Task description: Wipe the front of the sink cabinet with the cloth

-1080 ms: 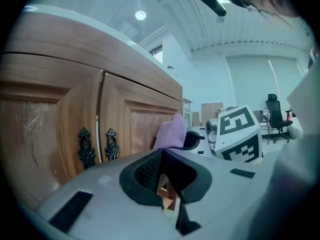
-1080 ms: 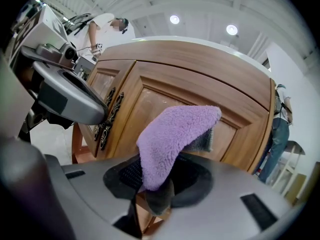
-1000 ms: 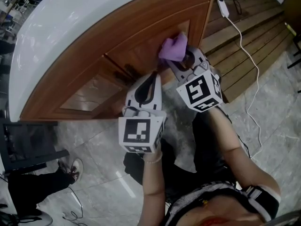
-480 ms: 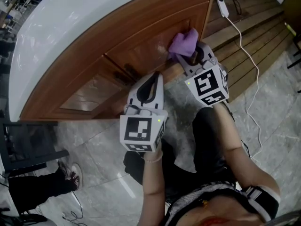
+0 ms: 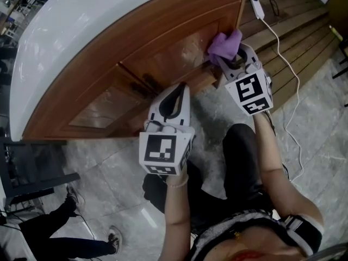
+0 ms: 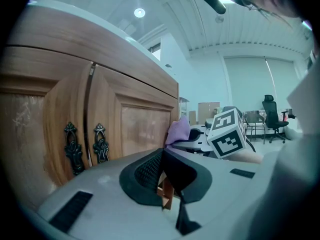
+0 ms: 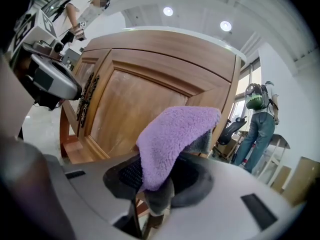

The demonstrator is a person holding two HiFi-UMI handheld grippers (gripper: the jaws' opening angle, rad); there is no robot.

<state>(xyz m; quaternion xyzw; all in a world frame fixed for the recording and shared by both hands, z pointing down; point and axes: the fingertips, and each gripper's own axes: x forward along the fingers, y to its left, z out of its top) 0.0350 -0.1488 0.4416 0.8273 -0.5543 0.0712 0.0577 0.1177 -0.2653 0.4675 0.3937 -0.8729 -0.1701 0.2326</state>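
Observation:
A purple cloth (image 5: 224, 45) (image 7: 172, 141) (image 6: 178, 130) is pinched in my right gripper (image 5: 227, 57) (image 7: 159, 184), which is shut on it and presses it against the right door panel of the wooden sink cabinet (image 5: 163, 53) (image 7: 145, 99) (image 6: 135, 129), near the door's right edge. My left gripper (image 5: 173, 98) (image 6: 167, 184) is shut with nothing in it. It hovers low in front of the cabinet, just below the two dark door handles (image 5: 148, 83) (image 6: 85, 144).
A white countertop (image 5: 65, 31) overhangs the curved cabinet. A white power cord (image 5: 283, 64) trails over wooden decking (image 5: 293, 31) to the right. Another person's legs (image 5: 60, 238) stand at bottom left on the marble floor (image 5: 109, 184). A bystander with a backpack (image 7: 257, 129) stands beyond the cabinet.
My right gripper has slid the cloth rightward and upward along the door panel toward the cabinet's right edge. The left gripper has stayed put. The bystander's feet at bottom left have shifted.

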